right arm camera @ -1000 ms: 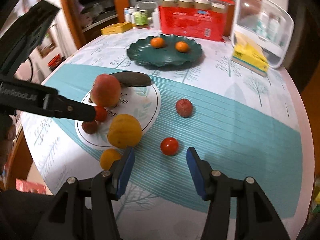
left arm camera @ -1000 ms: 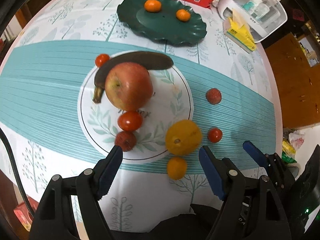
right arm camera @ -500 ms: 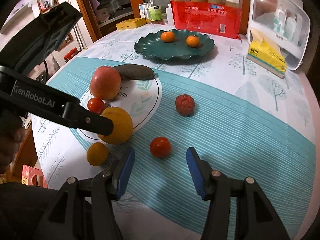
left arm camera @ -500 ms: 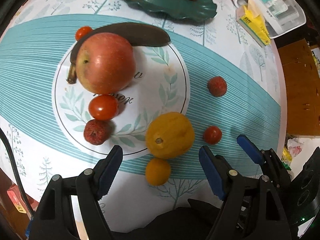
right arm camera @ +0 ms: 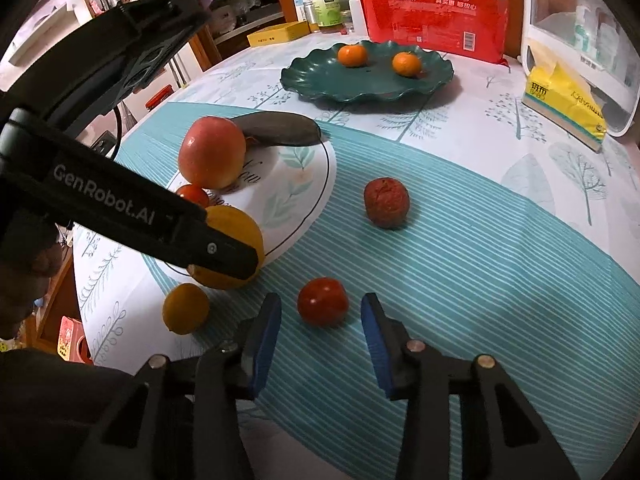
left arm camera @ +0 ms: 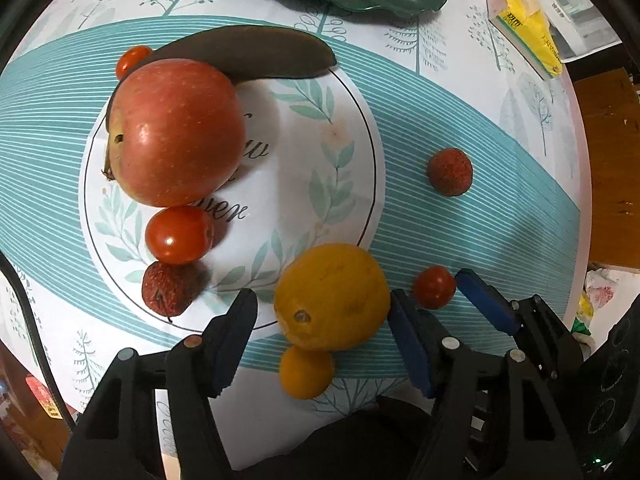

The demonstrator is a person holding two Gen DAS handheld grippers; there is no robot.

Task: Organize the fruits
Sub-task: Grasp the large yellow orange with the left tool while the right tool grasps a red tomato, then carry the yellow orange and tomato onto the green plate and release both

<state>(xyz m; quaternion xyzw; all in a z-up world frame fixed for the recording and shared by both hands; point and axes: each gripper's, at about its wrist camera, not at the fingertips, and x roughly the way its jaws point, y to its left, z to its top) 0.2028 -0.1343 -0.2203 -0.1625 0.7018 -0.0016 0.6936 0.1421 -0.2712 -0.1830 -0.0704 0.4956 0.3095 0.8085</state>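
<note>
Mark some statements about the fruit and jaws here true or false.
1. The left gripper has its jaws open either side of the big orange. True.
2. The right gripper is shut on the tomato. False: its jaws are open around it, not touching.
3. Two small oranges lie on the green plate. True.
4. The apple sits on the green plate. False: it sits on the white round mat.
</note>
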